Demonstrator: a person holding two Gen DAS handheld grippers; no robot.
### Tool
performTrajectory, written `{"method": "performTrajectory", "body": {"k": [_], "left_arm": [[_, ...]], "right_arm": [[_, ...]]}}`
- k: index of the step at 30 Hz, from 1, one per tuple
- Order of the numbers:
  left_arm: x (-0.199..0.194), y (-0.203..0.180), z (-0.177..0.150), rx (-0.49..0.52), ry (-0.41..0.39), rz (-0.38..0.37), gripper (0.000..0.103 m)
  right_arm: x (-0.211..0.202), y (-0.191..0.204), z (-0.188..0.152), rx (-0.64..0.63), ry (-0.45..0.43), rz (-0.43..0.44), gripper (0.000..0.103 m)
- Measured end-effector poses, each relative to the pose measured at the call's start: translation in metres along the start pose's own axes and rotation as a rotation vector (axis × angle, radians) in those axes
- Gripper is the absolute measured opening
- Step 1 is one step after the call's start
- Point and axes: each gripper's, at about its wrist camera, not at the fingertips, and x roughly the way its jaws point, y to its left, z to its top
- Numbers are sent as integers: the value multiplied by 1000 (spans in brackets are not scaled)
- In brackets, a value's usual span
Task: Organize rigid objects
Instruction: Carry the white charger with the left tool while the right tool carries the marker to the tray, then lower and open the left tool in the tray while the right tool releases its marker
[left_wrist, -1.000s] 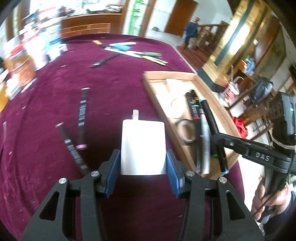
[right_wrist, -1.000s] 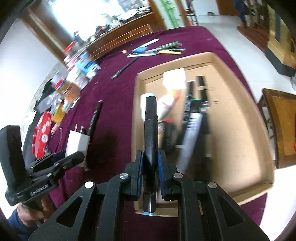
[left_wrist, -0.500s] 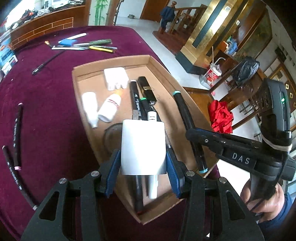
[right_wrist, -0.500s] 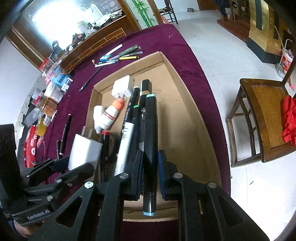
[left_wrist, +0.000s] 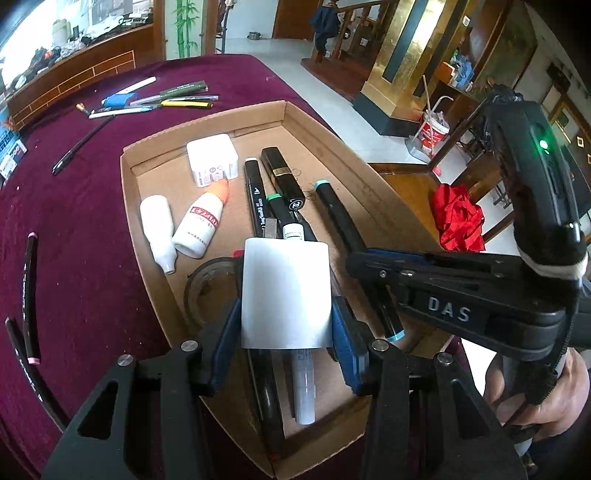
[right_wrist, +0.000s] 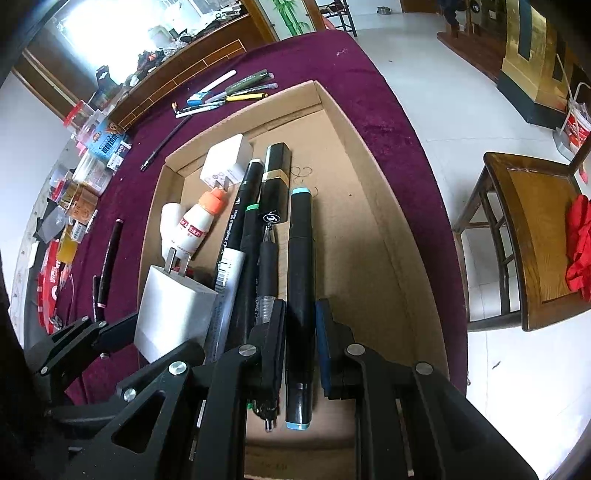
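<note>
Cardboard tray (left_wrist: 207, 373) at the counter's right edge now sits under both grippers: right gripper (right_wrist: 300, 339) jaws have parted off the teal-capped marker (right_wrist: 301, 295), now lying inside, while left gripper (left_wrist: 284, 332) stays clamped on the white charger (left_wrist: 284, 291), next to drop.

White charger (left_wrist: 285, 291) hides marker middles — tape roll (left_wrist: 207, 284) half covered.

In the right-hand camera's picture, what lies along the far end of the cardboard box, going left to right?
White adapter → black marker → black-and-gold lipstick tube → teal-capped marker → bare cardboard box floor.
</note>
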Motion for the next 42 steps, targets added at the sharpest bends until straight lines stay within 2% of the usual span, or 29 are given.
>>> {"method": "performTrajectory", "body": {"k": [23,30,42], "left_arm": [[2,-10,-1,66,-9,28,46],[-6,-17,-2,116,-52,46,46],[-7,-19,-3,129,-55,54,46]], "right_arm": [[0,2,-5,19,4,-17,14],[-2,2,-5,20,-2,-23,14],[-8,5,-8,25,-17,-28,14]]}}
